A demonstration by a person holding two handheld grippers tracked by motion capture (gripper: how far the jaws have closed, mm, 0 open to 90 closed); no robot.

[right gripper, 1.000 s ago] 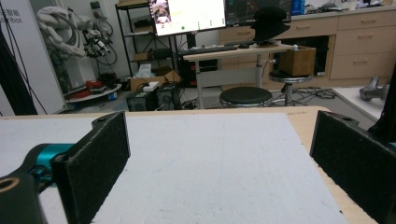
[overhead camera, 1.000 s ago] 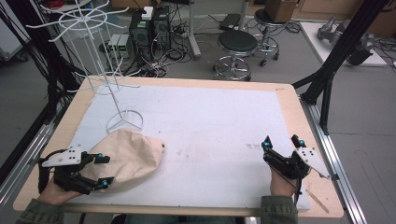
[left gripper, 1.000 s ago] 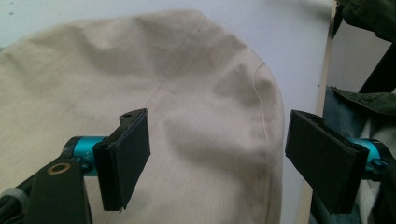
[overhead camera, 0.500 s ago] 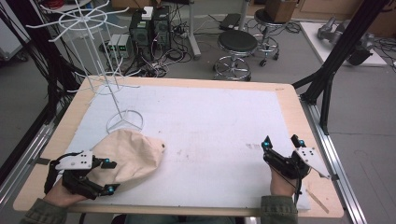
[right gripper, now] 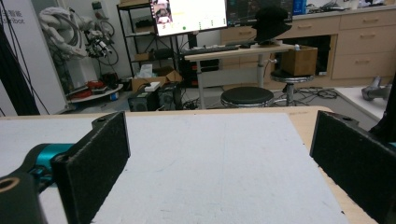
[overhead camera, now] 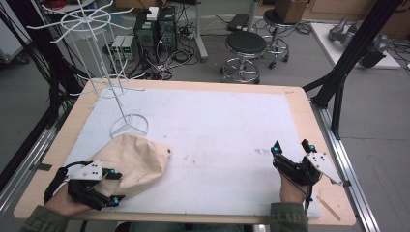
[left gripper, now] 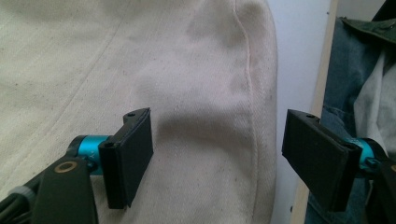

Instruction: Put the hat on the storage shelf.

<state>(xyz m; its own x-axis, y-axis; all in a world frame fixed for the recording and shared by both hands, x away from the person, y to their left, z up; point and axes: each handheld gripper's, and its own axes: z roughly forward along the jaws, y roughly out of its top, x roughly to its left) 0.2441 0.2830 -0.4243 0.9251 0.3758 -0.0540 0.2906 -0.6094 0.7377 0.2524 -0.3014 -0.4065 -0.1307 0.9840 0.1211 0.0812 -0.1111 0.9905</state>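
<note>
Canvas bag (overhead camera: 133, 162) is lying slumped at about 8 o'clock on the table (overhead camera: 295, 104), on the white mat (overhead camera: 217, 140) covering most of the tabletop. Cream, unbleached cloth; soft rounded heap, no sharp corners. In the left gripper view the weave is showing faint speckling, a stitched seam (left gripper: 250, 93) is running down one side, and a shallow dent is shadowing the fabric between the jaws.

Left gripper (overhead camera: 112, 186) is sitting at the bag's near edge, about 7 o'clock on the table, jaws spread wide and straddling the cloth. One pad (left gripper: 133, 156) is hovering over the fabric, the other (left gripper: 317, 156) is hanging past the seam, beyond the mat edge. Cannot tell whether either pad is touching the cloth. Nothing is being gripped.

Wire rack (overhead camera: 104, 72), white, is standing at 10 o'clock, its ring base just beyond the bag's far side.

Right gripper (overhead camera: 292, 147) is resting at about 4 o'clock, well apart from the bag, jaws wide and holding nothing, pointing toward 12 o'clock across bare mat (right gripper: 210, 163). Black stool (right gripper: 247, 97) is standing on the floor beyond the far table edge.
</note>
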